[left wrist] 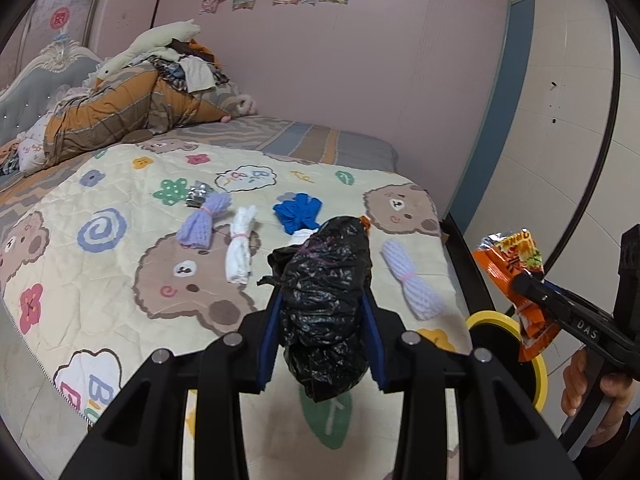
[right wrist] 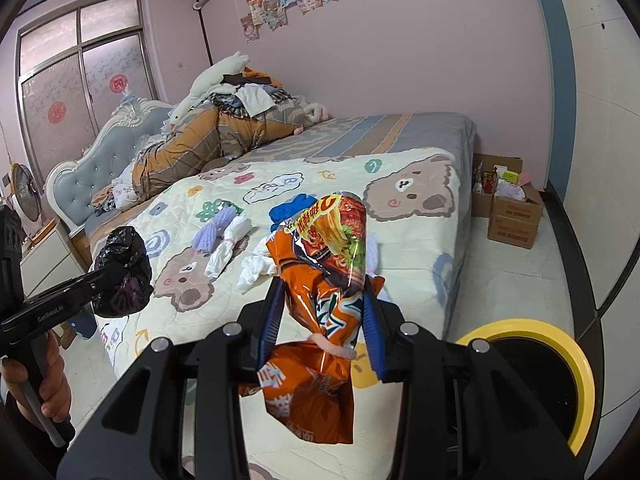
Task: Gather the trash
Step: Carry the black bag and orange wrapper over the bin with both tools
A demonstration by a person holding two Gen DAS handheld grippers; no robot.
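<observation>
My left gripper point(left wrist: 322, 312) is shut on a crumpled black plastic bag point(left wrist: 326, 296), held above the bed's near edge; the same bag point(right wrist: 124, 272) shows at the left of the right wrist view. My right gripper point(right wrist: 322, 308) is shut on an orange noodle wrapper point(right wrist: 324, 300), which also hangs at the right of the left wrist view as the wrapper point(left wrist: 516, 276). A black bin with a yellow rim point(right wrist: 576, 356) stands on the floor beside the bed, below and right of the wrapper. A small silver wrapper point(left wrist: 199, 194) lies on the blanket.
On the bear-print blanket point(left wrist: 120, 280) lie rolled cloths: purple point(left wrist: 204, 220), white point(left wrist: 240, 248), blue point(left wrist: 298, 212) and pale lilac point(left wrist: 412, 280). Piled bedding and a plush goose point(left wrist: 152, 44) fill the bed's head. Cardboard boxes point(right wrist: 512, 216) stand on the floor by the wall.
</observation>
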